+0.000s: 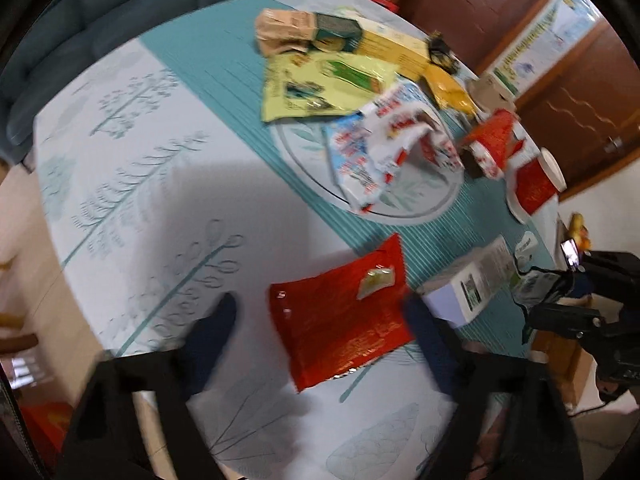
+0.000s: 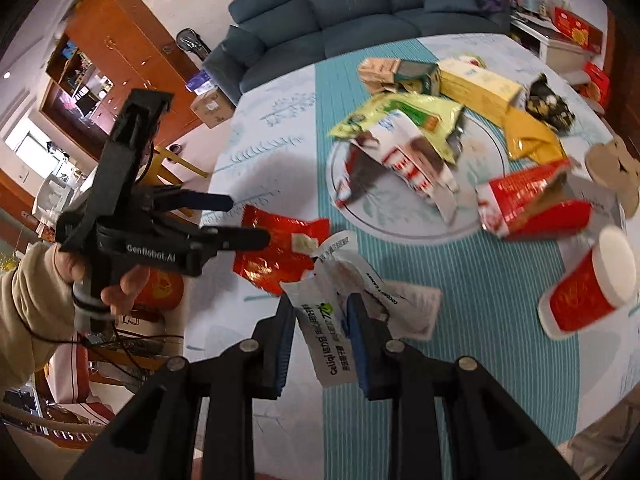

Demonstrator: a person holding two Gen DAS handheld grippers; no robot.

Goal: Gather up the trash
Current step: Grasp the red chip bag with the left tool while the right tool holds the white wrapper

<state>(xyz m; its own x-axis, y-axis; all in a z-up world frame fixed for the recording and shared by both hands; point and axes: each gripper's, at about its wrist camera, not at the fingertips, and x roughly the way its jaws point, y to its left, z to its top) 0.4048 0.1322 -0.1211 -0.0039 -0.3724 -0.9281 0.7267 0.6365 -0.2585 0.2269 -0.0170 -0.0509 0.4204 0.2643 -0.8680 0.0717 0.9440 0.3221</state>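
A crumpled red foil wrapper lies on the tablecloth near the table's front edge, with a small pale sachet on it. My left gripper hangs over it, open; the wrapper lies between the dark fingers, and the left one is clear of it. The right wrist view shows this gripper held by a hand over the wrapper's left edge. My right gripper is shut on a white printed carton, lifted off the table. That carton also shows in the left wrist view.
More litter lies mid-table: a yellow-green snack bag, a torn white-and-red wrapper, a crushed red carton, a red paper cup, a yellow box and an orange pouch. A blue sofa stands behind the table.
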